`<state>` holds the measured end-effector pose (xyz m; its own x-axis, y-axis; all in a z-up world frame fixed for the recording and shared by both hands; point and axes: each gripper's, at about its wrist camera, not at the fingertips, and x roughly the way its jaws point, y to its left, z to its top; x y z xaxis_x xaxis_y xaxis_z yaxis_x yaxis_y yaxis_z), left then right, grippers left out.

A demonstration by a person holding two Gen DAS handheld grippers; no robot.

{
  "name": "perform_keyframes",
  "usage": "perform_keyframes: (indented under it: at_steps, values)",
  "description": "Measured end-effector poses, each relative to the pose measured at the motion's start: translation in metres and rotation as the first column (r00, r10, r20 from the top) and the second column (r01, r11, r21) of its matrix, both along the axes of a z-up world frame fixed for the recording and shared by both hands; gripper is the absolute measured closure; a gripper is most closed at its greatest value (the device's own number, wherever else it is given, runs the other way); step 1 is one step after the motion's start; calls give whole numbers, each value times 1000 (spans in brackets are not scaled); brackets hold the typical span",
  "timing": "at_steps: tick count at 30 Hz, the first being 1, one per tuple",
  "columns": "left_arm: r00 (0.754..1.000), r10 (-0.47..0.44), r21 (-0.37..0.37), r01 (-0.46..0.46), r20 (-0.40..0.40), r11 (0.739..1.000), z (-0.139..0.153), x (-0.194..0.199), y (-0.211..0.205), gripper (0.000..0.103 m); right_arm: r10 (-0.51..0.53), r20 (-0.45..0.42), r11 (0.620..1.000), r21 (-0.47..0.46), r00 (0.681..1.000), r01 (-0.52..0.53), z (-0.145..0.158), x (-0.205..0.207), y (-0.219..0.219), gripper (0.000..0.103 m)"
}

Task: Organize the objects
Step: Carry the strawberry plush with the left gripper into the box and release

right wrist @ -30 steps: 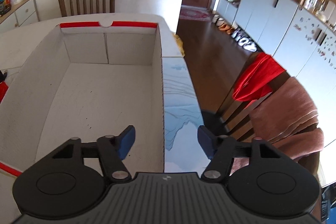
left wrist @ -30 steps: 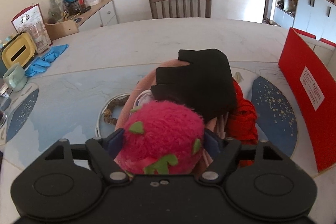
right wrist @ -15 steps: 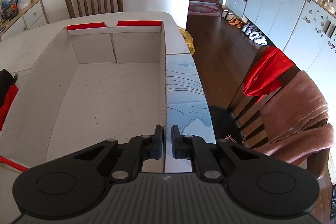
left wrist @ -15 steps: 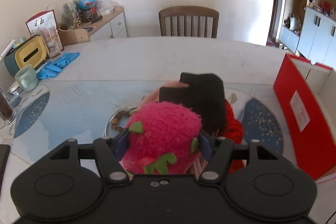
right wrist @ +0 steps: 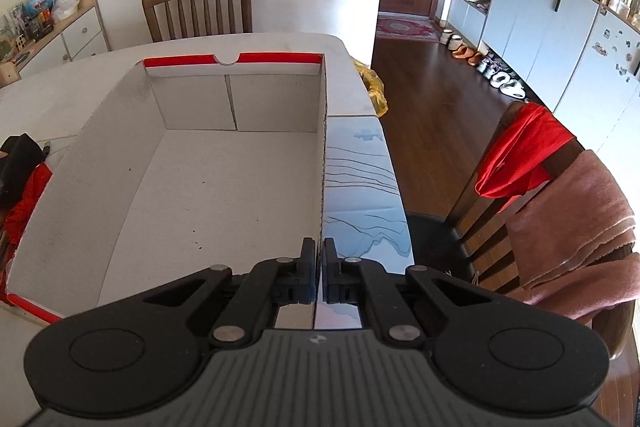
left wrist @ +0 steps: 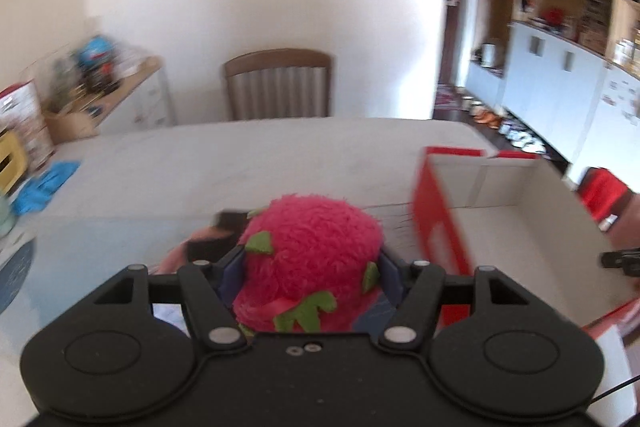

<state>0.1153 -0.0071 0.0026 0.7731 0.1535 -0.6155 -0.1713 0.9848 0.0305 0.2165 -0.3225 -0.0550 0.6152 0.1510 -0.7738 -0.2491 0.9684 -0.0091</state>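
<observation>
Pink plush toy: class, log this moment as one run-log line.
left gripper: shut on pink plush toy | right gripper: shut on cardboard box side wall | box: nothing inside

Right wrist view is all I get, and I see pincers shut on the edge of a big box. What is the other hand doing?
Observer: The left gripper is shut on a fuzzy pink plush toy with green felt bits.
Operator: Is that toy in the box yet?
Observer: No. It is held above the table, with the red-sided box off to its right.
Operator: Is anything left where it came from?
Observer: Yes, something black over pink cloth shows just behind the toy, though that view is blurred.
Operator: Can that view see my pincers?
Observer: Only a dark sliver at its right edge, probably the right gripper, by the box's far wall.
</observation>
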Motion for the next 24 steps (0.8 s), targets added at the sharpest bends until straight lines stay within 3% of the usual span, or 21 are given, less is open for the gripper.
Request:
perform_keyframes:
  at_steps: [8, 15, 24]
  values:
    - [979, -206, 5, 206, 0, 979, 3, 35, -71, 37, 24, 1, 1000, -2, 1000, -24, 0, 0, -2, 101]
    - [950, -313, 29, 313, -27, 949, -6, 64, -122, 37, 51, 1, 999, -5, 999, -51, 0, 0, -3, 101]
    - [910, -367, 52, 383, -192, 922, -55, 102, -163, 37, 81, 1, 997, -12, 997, -81, 0, 1, -3, 100]
